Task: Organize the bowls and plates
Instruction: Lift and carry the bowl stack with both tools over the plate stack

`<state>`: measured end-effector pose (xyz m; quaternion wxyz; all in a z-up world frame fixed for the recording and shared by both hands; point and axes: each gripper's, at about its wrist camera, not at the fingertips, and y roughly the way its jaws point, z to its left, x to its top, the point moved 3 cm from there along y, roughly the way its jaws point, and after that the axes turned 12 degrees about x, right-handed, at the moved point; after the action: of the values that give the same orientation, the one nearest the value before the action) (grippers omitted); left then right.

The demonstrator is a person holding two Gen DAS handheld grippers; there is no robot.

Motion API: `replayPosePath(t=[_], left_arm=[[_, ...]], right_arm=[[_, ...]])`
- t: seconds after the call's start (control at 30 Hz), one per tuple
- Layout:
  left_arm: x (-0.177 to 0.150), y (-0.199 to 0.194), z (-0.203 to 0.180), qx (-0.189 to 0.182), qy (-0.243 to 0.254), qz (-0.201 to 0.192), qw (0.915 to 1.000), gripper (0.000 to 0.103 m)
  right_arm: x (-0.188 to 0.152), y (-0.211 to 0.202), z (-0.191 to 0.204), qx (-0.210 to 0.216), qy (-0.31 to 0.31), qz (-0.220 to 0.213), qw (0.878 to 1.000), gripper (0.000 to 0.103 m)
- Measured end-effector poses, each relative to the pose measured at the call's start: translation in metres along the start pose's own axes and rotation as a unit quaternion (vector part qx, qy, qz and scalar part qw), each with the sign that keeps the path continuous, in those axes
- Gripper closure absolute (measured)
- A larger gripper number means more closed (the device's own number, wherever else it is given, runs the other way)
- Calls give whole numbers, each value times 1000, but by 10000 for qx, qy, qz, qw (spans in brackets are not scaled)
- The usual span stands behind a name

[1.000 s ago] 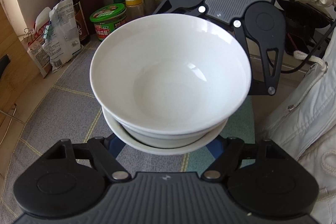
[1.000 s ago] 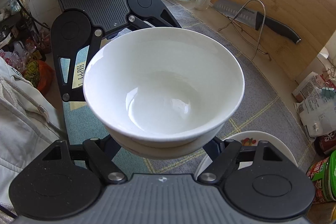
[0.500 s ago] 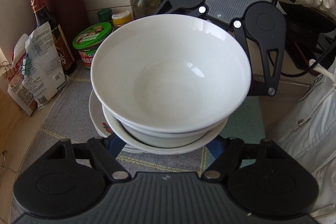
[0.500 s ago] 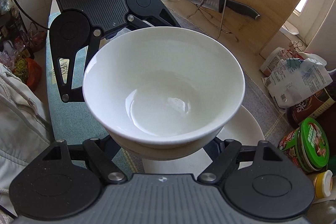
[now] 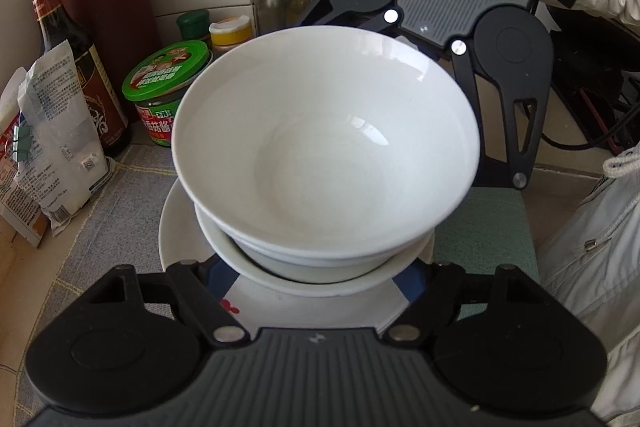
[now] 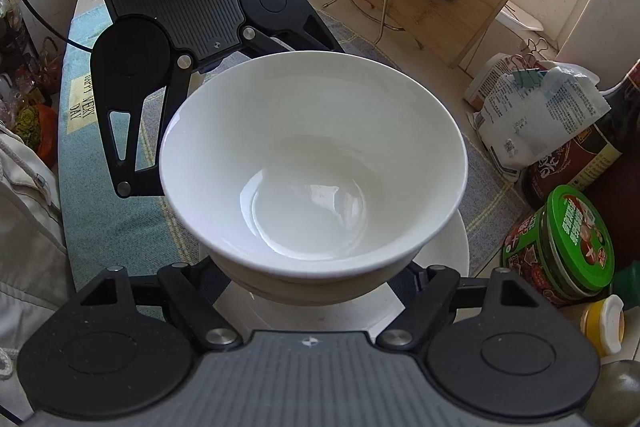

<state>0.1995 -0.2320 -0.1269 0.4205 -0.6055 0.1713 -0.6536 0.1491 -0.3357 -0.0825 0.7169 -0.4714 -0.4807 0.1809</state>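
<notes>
Grey checked matting (image 5: 120, 187) lies under your plate (image 5: 180, 227); both grippers' fingertips vanish beneath the stacked white bowls (image 5: 326, 155), so you cannot tell their grip.

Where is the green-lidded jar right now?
The green-lidded jar stands left of the bowls in the left wrist view, beside the dark sauce bottle.

Countertop (image 5: 24, 267) under grey mat (image 5: 120, 195), white plate (image 5: 180, 227), sauce jar (image 5: 168, 87).
</notes>
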Motion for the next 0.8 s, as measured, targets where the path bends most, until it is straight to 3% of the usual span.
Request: replayPosePath(t=[0.8], left_arm=[[0,20,14,9,-122,149,9998,24]], right_arm=[[1,14,-23,127,59,146,9998,19]])
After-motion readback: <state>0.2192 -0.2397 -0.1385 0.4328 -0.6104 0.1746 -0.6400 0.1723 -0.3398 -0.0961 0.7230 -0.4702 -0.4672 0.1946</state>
